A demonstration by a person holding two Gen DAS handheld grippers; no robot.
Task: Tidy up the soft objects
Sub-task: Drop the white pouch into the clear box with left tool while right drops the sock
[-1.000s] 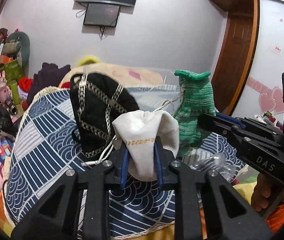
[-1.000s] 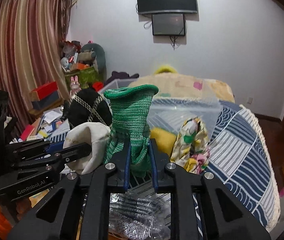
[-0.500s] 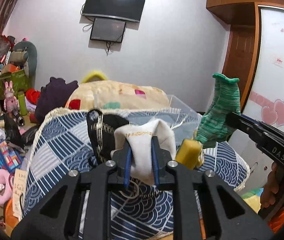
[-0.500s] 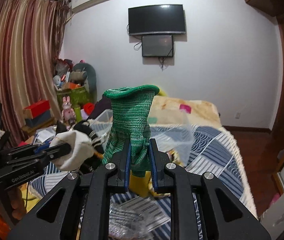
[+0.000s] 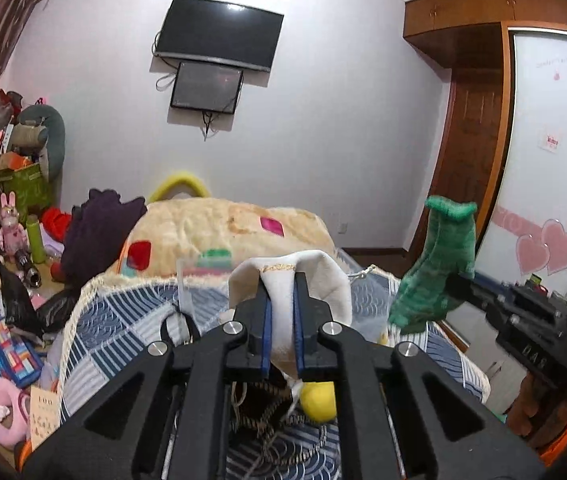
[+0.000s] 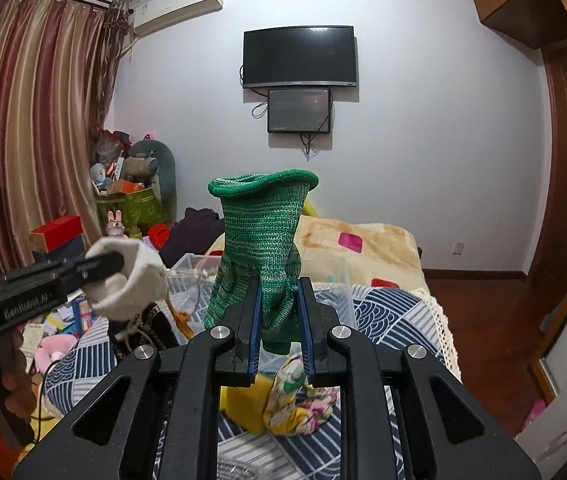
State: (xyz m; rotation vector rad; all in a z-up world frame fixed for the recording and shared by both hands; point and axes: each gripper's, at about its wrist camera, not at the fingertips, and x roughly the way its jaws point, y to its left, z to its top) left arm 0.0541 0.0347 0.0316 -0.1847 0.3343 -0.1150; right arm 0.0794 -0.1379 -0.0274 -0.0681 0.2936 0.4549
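The left gripper point(image 5: 282, 320) is clamped on a white pouch point(image 5: 289, 280); the right gripper point(image 6: 279, 320) is clamped on a green knit glove point(image 6: 261, 240), cuff up. Both hang above the bed point(image 6: 395, 312). The clear bin point(image 6: 335, 280) lies ahead and below, seemingly nearer the right gripper.

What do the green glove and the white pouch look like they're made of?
Green glove: knitted yarn, matte; rows of stitches and a rolled cuff show. White pouch: soft woven cloth, probably cotton or canvas, matte, with gold lettering and a drawstring cord.
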